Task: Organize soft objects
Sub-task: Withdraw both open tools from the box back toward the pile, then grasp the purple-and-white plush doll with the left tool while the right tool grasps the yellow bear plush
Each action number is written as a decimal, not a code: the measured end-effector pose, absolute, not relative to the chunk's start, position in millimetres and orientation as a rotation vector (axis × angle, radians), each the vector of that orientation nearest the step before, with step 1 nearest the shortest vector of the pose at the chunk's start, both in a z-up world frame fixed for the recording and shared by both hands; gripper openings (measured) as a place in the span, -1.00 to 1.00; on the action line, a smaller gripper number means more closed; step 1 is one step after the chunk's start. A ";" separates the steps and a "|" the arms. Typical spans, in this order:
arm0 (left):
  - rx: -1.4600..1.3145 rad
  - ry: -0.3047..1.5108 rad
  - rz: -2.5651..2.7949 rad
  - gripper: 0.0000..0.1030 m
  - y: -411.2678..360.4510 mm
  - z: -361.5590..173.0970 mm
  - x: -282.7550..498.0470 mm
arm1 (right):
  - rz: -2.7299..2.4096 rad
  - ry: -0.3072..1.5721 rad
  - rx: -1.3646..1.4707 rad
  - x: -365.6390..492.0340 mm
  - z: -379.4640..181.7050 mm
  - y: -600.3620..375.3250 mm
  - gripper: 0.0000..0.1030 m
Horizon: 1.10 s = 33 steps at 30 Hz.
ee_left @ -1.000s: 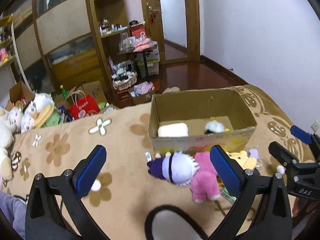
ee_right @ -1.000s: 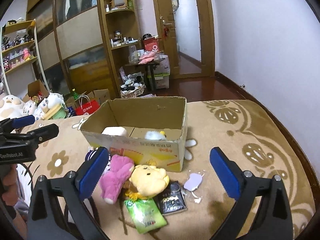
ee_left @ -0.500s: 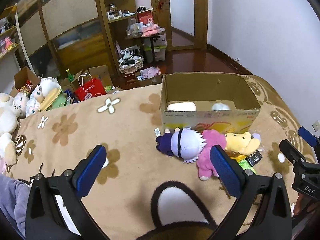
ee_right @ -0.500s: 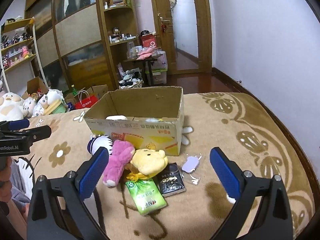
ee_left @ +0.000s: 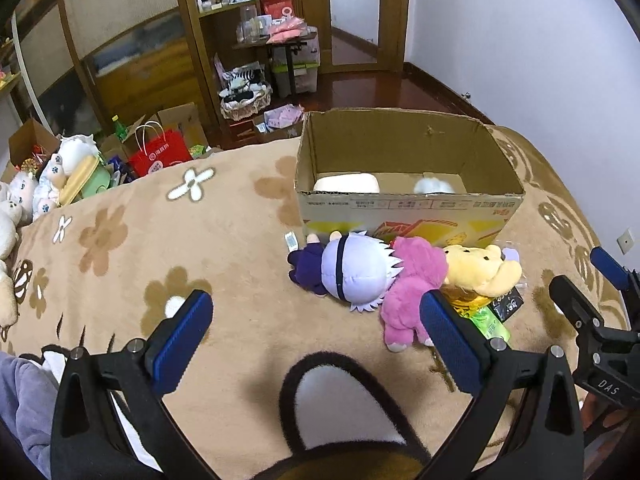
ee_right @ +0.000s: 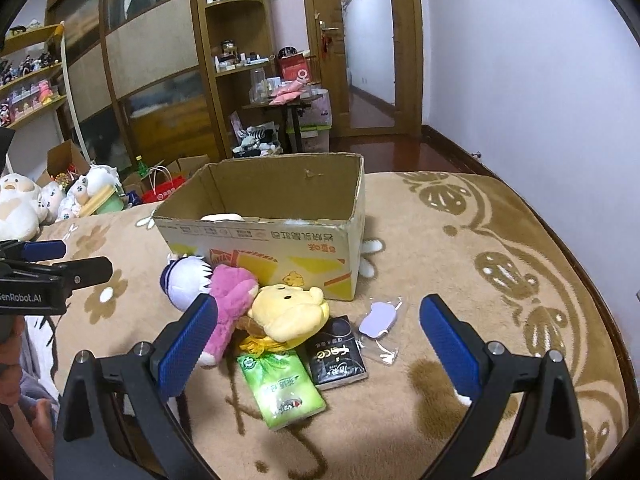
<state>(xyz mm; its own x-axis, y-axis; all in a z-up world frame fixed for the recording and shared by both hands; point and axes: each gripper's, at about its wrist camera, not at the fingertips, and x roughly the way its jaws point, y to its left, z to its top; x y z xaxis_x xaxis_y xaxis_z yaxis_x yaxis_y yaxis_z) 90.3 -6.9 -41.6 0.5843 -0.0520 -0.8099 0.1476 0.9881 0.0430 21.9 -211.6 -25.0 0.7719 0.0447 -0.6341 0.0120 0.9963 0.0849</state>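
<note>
An open cardboard box (ee_left: 408, 204) (ee_right: 264, 240) stands on the tan flowered blanket (ee_left: 160, 248), with two pale soft items (ee_left: 346, 184) on its floor. Against its front lie a white-haired purple doll (ee_left: 352, 272) (ee_right: 186, 280), a pink plush (ee_left: 412, 284) (ee_right: 230, 304) and a yellow bear plush (ee_left: 480, 270) (ee_right: 290, 312). My left gripper (ee_left: 316, 344) is open, hovering short of the toys. My right gripper (ee_right: 318, 344) is open too, above a green tissue pack (ee_right: 280, 388) and a black packet (ee_right: 336, 356).
A small lilac pouch (ee_right: 380, 318) lies right of the black packet. Plush toys (ee_left: 60, 176) and a red bag (ee_left: 160, 156) crowd the far left edge. Shelves (ee_right: 240, 60) and a doorway (ee_right: 368, 48) stand beyond. A black-rimmed white plush ear (ee_left: 344, 404) sits just under the left gripper.
Both grippers have drawn back and up from the box, so the toys and box look smaller and farther. Both stayed open; nothing on the blanket moved.
</note>
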 end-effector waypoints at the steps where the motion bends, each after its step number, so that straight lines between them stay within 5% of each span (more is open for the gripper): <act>1: 0.108 0.944 -0.118 0.98 -7.5 -42.9 93.4 | 0.017 0.689 0.088 22.9 -26.9 -212.1 1.00; 33: 0.017 1.008 -0.164 0.98 -19.6 -104.5 181.4 | 0.030 0.823 -0.002 96.4 -99.4 -183.5 1.00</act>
